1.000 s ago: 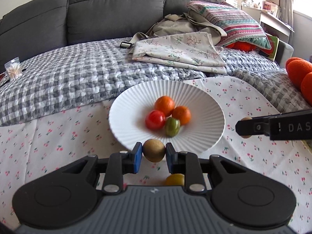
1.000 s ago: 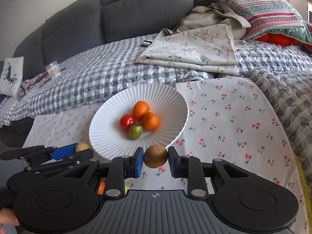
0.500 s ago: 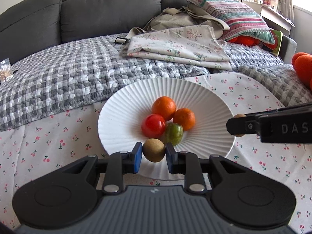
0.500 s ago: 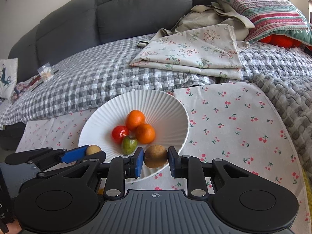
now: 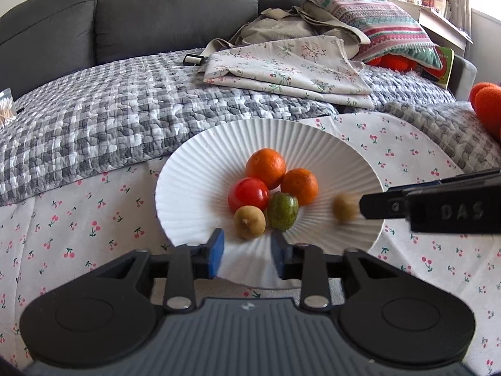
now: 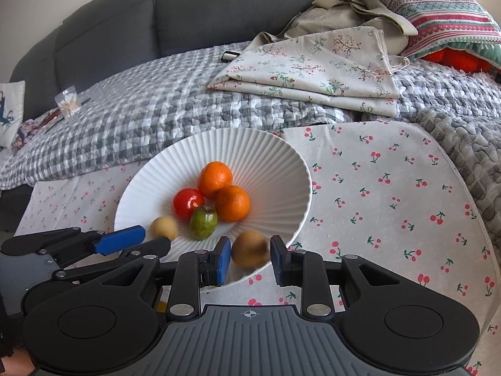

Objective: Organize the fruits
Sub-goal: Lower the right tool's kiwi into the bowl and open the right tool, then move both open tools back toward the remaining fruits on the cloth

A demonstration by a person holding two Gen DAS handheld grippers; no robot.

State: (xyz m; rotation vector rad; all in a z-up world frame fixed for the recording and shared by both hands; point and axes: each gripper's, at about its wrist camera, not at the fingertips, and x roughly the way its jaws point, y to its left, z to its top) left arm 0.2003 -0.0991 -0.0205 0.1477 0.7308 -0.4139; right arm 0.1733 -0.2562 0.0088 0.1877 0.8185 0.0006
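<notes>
A white ribbed plate (image 5: 194, 163) (image 6: 272, 163) on the cherry-print cloth holds two oranges (image 5: 265, 167), a red tomato (image 5: 249, 193) and a green fruit (image 5: 283, 211). A small brown fruit (image 5: 249, 222) lies on the plate just beyond my left gripper (image 5: 247, 250), whose jaws are opening with nothing between the pads. My right gripper (image 6: 250, 260) is also opening over the plate's near rim. A second brown fruit (image 6: 250, 249), blurred, sits loose between its parted pads. In the left wrist view that fruit (image 5: 344, 208) shows at the right gripper's tip.
A grey checked quilt (image 5: 94, 119) covers the sofa behind the plate. Folded floral cloth (image 5: 291, 65) and a striped pillow (image 5: 375, 22) lie at the back right. Orange plush (image 5: 488, 106) sits at the right edge.
Both grippers came forward and down over the plate and parted their jaws. The left one's brown fruit now rests on the plate; the right one's fruit has come loose.
</notes>
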